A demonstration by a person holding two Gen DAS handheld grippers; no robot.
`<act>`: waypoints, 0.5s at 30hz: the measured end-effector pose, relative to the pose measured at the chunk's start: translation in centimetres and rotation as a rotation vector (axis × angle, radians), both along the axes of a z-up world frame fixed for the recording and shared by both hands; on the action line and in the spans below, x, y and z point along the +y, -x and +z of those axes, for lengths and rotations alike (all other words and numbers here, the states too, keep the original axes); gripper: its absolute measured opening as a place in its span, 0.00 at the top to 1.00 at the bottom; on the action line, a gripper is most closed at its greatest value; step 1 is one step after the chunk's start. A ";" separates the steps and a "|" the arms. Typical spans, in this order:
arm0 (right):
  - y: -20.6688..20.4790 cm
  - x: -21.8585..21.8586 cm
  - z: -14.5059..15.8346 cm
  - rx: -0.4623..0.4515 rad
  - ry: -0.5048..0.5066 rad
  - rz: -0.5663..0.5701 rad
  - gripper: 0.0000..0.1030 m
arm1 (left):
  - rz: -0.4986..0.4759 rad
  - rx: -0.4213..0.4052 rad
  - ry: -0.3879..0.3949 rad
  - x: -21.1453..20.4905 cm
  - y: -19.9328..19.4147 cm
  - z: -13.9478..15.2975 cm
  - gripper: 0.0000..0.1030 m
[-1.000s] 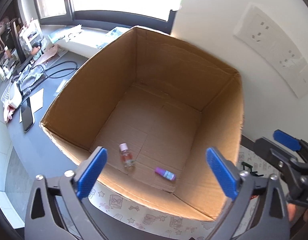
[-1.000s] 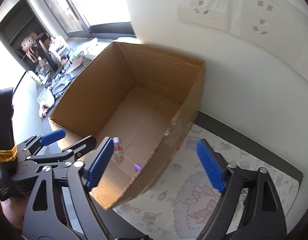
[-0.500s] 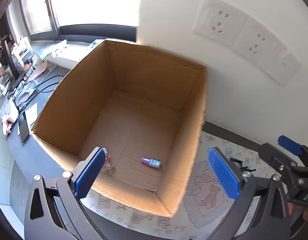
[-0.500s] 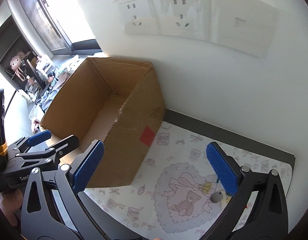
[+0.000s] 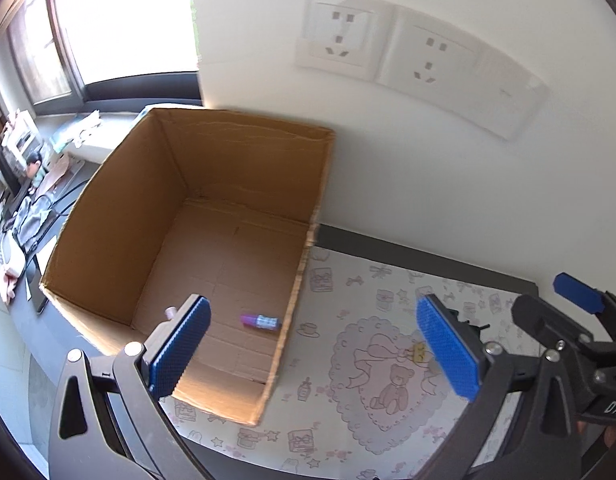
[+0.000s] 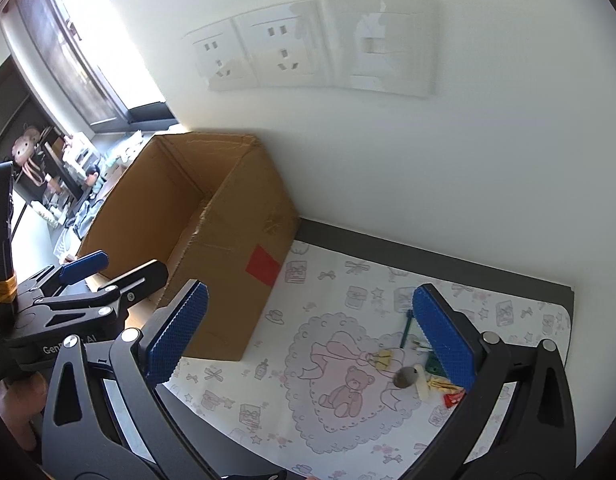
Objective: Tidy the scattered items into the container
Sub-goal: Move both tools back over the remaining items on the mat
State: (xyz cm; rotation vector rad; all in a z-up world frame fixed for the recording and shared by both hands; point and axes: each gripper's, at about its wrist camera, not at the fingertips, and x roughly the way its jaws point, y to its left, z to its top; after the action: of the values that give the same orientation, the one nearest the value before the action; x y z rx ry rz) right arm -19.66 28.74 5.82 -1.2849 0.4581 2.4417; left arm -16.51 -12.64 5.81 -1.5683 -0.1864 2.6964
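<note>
Left tongs [image 5: 314,354]: wide, holding nothing
Right tongs [image 6: 308,336]: wide, holding nothing
Box [image 5: 120,216]: ahead-left of both
Purple tube [image 5: 260,321]: inside box

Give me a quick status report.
Left tool and right tool open, empty. Purple tube in cardboard box; small items on mat. Nothing blocking.
</note>
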 end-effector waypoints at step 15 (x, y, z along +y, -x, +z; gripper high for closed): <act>-5.9 3.5 -0.3 -0.012 0.023 -0.083 0.00 | -0.116 0.007 0.020 6.0 -0.8 0.0 0.00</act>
State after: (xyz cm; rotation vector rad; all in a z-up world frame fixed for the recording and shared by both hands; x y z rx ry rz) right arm -13.73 32.27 5.48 -1.2630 0.5269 2.3653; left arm -15.72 -6.63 5.77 -1.5240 -0.0665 2.6231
